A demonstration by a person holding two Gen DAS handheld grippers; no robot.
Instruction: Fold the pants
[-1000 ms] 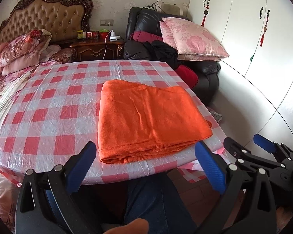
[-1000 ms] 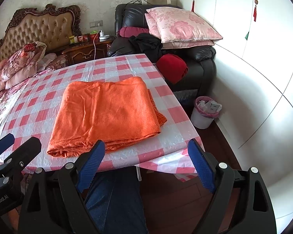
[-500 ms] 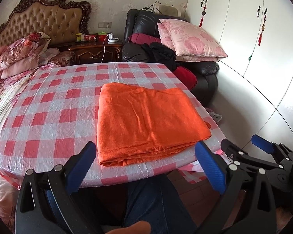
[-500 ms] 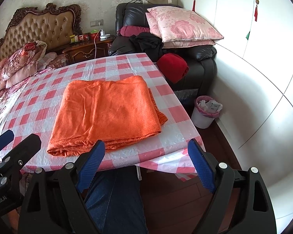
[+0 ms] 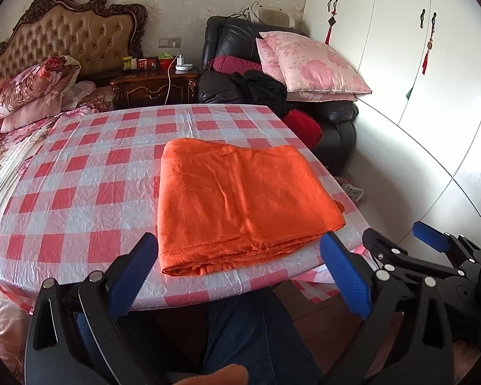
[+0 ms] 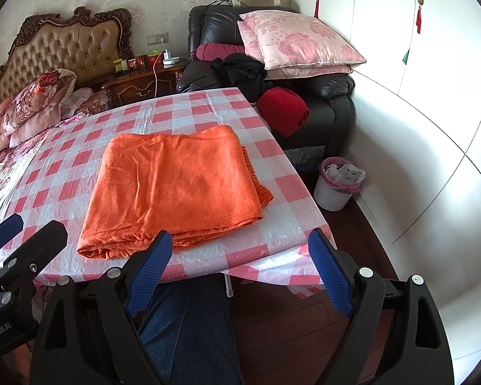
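While both my tools hang back off the near edge of the desk [image 5: 64, 192], the orange pants [image 5: 240, 199] lie folded into a flat rectangle toward its right side, a ribbed edge poking out on the right. My left tool [image 5: 237, 272] is spread wide and empty; my right tool [image 6: 237, 269] is spread too, gripping nothing. To my eye the fold looks about finished. If I reach in again, a finger could snag the loose near layers and drag the stack open, or the slick checked plastic cloth [image 6: 272, 224] could slide and carry the pants toward the corner.
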